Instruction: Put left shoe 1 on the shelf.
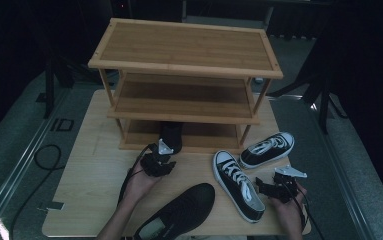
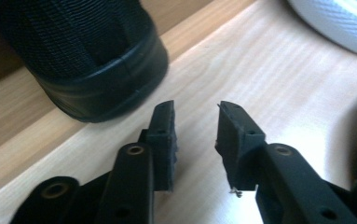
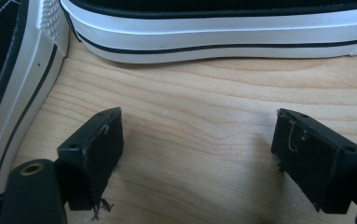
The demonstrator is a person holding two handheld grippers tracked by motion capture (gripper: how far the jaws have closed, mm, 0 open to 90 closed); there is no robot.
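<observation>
Nearest, at the front edge of the counter [image 1: 94,165]: black low shoe [image 1: 179,210], dark smooth upper, rounded toe, lying on its sole between the two forearms.

Next back, right tool [image 3: 197,140]: jaws spread wide, bare pale wood grain between them, nothing pinched. Just ahead of it, near sneaker [image 1: 239,185] and far sneaker [image 1: 268,148]: black canvas, white laces, glossy white rubber sidewalls with a thin black stripe, ribbed toe bumper. Both flat on the counter, angled toward each other at the toes.

Left tool [image 2: 195,126]: jaws parted, flat black pads facing one another, nothing between them, close behind the heel of the black mesh shoe [image 2: 87,56] without touching it. Woven, ribbed fabric above a shiny black rubber heel band. Stands with the heel at the front edge of the bottom shelf [image 1: 204,137], toe pushed in under the middle tier.

Farthest, shoe rack [image 1: 184,47]: three tiers of slatted bamboo, slim legs, top two tiers bare.

Reads as the close of a placing step: one shoe shelved, three left on the counter. Likely next: pick up another shoe, probably the black partner; calls for a firm pinch on the heel collar or sidewall, a level carry, and a low slide in under the middle tier.
</observation>
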